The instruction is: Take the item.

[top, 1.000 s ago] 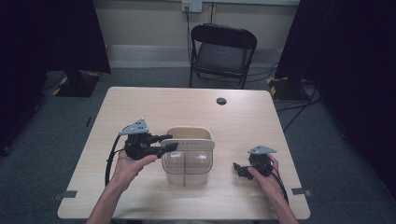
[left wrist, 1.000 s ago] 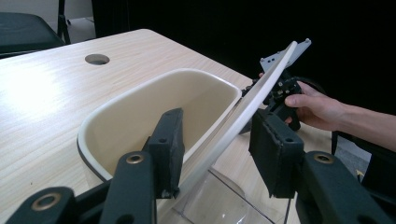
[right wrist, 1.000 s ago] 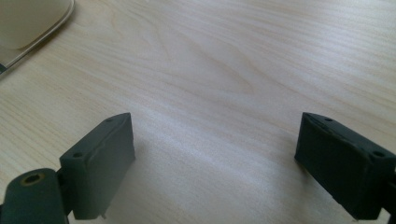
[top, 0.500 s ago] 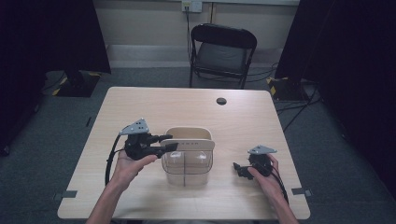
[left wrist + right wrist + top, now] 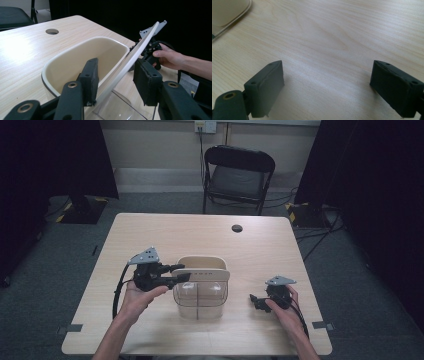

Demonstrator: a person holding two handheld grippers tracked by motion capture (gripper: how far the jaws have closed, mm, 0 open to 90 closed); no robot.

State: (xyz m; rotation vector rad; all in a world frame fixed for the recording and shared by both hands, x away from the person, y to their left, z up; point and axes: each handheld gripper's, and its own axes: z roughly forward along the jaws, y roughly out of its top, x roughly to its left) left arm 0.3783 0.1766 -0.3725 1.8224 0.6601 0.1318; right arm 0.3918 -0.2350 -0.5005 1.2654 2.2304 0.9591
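Nothing has moved since earlier: left gripper (image 5: pixel 115 80) clamps, seemingly, the tilted cream plastic lid (image 5: pixel 130 60) over the clear plastic container (image 5: pixel 200 295); right gripper (image 5: pixel 257 302), beside it, gapes empty.

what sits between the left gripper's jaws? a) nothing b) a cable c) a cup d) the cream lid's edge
d: in the left gripper view the tilted cream lid runs between the left gripper jaws, above the clear container.
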